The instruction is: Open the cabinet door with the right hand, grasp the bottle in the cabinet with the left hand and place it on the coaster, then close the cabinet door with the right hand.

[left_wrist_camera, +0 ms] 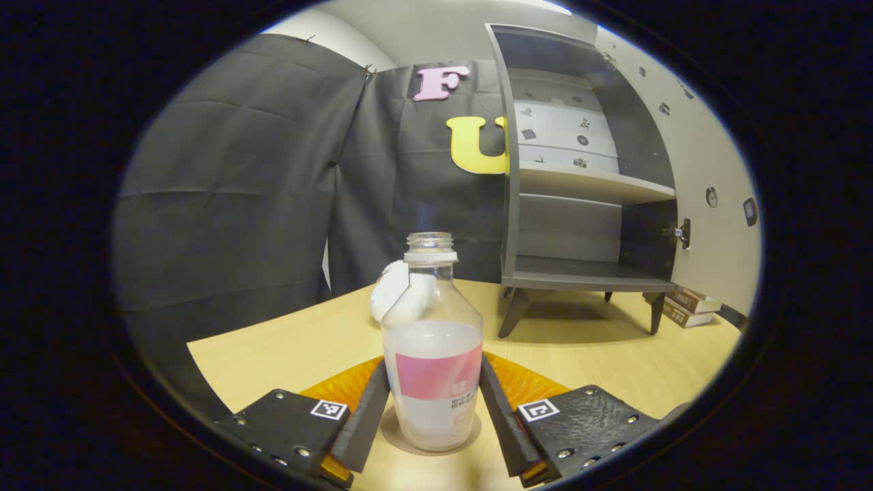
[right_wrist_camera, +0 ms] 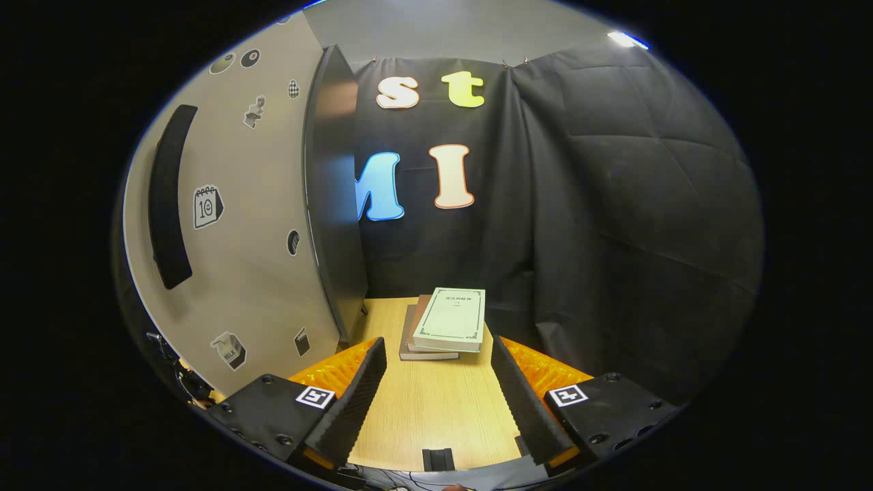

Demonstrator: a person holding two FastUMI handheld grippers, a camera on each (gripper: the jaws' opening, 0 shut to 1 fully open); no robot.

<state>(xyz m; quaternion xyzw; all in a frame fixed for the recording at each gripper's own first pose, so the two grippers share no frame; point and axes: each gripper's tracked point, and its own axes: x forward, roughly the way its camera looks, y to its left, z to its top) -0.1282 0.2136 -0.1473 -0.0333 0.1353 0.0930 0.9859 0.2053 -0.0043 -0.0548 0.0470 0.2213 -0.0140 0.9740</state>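
clear capless bottle, pink label with print too small to read, upright on round coaster on the wooden table. left gripper fingers flank it, contact unclear. cabinet door open. right gripper spread, empty, facing stacked books.

Black cloth walls around a pale wooden table, stacked books at its edge.
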